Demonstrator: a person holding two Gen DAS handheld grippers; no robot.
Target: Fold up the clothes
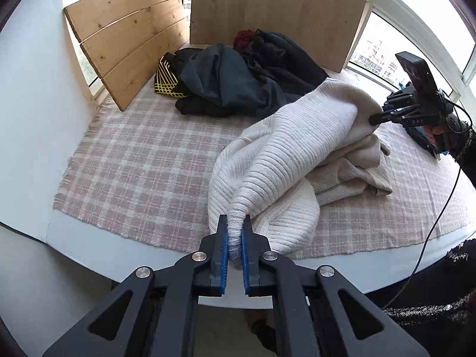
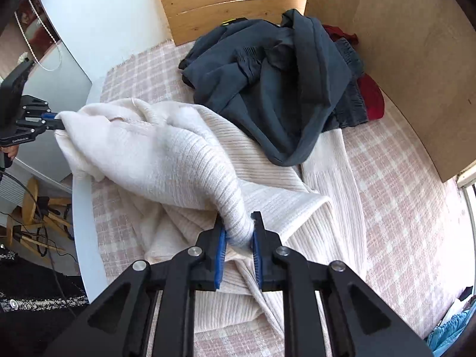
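A cream ribbed sweater [image 1: 285, 154] lies bunched on the pink checked cloth [image 1: 134, 166]. My left gripper [image 1: 235, 229] is shut on one pinched end of it near the table's front edge. My right gripper [image 2: 239, 223] is shut on the other end, so a lifted fold of the cream sweater [image 2: 166, 154] stretches between both grippers. The rest sags in loose layers on the cloth below. In the left wrist view the right gripper [image 1: 373, 119] shows at the right. The right wrist view has the left gripper [image 2: 56, 122] at its left edge.
A heap of dark clothes [image 1: 232, 80] with a yellow-striped piece [image 1: 166, 80] and a red garment [image 2: 370, 95] sits at the back. Wooden boards [image 1: 128, 41] lean behind it. A cable [image 1: 440, 208] hangs at the right. A wooden stool [image 2: 32, 211] stands beyond the table [image 2: 84, 232].
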